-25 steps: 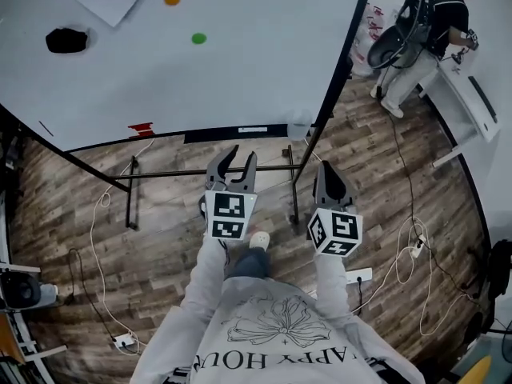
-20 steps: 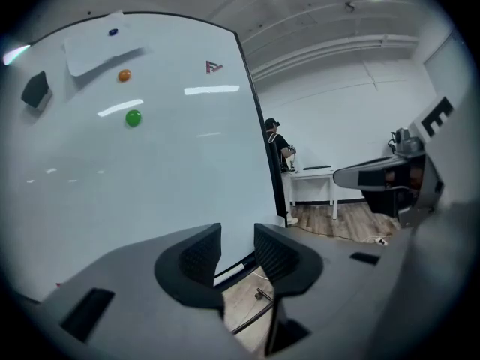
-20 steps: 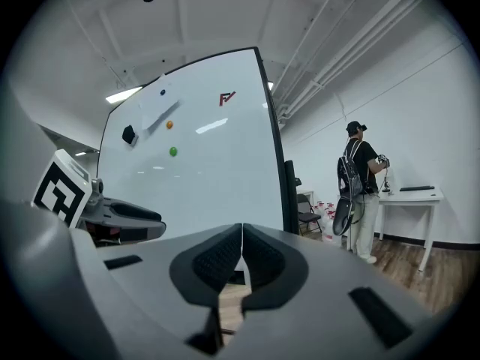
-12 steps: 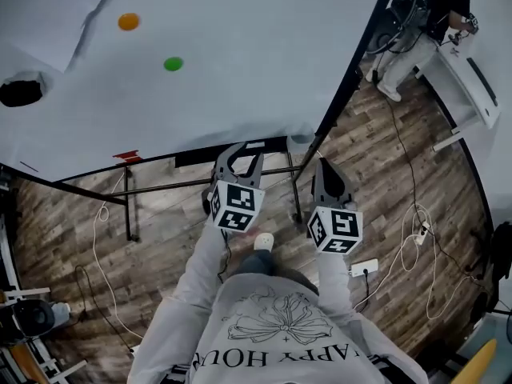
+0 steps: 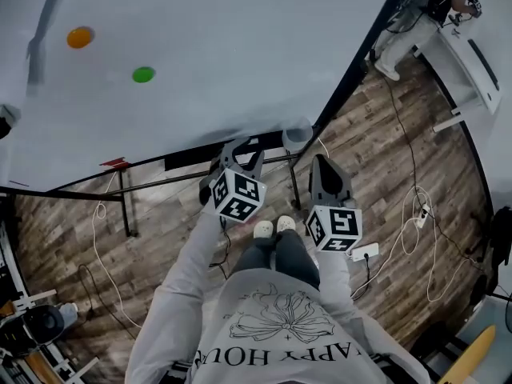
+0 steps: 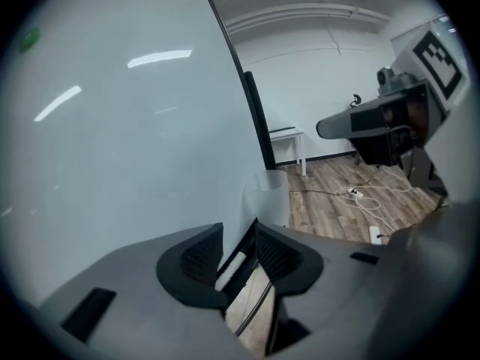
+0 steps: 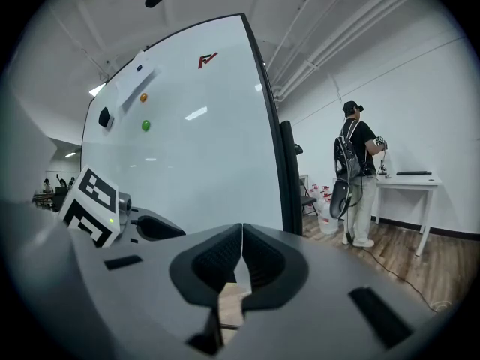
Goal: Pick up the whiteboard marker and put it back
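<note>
A white marker-like stick [image 6: 230, 268] lies on the black tray [image 5: 188, 160] along the whiteboard's [image 5: 208, 54] bottom edge. In the left gripper view it shows through the gap between the jaws. My left gripper [image 5: 240, 152] [image 6: 238, 228] is open, its tips right at the tray, holding nothing. In the head view the stick is hidden behind it. My right gripper [image 5: 323, 169] [image 7: 242, 228] is shut and empty, held to the right of the board's black frame post [image 5: 352, 62].
A translucent cup [image 5: 298, 134] [image 6: 268, 197] hangs at the tray's right end. Orange [image 5: 79, 37] and green [image 5: 143, 74] magnets stick to the board. Cables and a power strip [image 5: 364, 252] lie on the wood floor. A person [image 7: 356, 175] stands at a white table [image 5: 464, 58].
The view has closed in on the board. My left gripper moved forward to the tray, still open. The right gripper stayed shut and shifted slightly forward.
</note>
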A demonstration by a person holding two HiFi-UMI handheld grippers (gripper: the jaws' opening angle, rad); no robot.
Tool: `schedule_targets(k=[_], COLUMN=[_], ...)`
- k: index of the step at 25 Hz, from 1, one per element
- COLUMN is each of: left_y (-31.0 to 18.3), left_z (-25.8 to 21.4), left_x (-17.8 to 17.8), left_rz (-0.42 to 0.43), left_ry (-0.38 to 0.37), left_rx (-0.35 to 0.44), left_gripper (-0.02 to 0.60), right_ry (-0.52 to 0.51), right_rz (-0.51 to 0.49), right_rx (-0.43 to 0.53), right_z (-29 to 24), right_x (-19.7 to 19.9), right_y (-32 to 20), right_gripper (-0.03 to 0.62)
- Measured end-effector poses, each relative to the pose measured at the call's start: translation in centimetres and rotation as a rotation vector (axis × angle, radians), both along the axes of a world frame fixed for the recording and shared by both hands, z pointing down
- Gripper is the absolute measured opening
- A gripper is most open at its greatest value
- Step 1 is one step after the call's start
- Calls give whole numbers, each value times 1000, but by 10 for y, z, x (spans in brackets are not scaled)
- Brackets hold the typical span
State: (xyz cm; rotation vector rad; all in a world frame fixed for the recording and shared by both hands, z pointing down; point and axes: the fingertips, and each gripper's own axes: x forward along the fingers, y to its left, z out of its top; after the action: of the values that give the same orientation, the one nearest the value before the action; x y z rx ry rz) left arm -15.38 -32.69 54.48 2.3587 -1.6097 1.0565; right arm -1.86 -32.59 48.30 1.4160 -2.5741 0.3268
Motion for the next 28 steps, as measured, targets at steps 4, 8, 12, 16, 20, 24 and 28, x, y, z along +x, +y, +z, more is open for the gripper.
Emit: schedule_targets(k=[4,8,12,16,20,24,28], left_y=[-14,-25,-30,-35,-41,-46,-51], left_z=[18,37,52,68,83,93,101], left_x=[6,11,14,16,15,19,21], left_rz=[31,74,95,120,138,150,154], left_ry=[-52,-115,-132,-183,-215,-234,-249], left_rx=[-52,-124,-192,-249,-305,-348,-379], left_gripper=[126,126,124,124,124,124,119], right_ry=[11,21,27,25,27,28,30], right_rz=[-19,-41,-57,-72,-76,-76,-72], right_rx=[-21,-35,-47,-63,-78,-84,-92], right_z=[8,12,17,24,31,34,39], right_x=[3,3,5,7,6,10,13], right_y=[-10,-18,-23,-26,-32,-34,-35], right_gripper=[3,3,3,3,3,3,3])
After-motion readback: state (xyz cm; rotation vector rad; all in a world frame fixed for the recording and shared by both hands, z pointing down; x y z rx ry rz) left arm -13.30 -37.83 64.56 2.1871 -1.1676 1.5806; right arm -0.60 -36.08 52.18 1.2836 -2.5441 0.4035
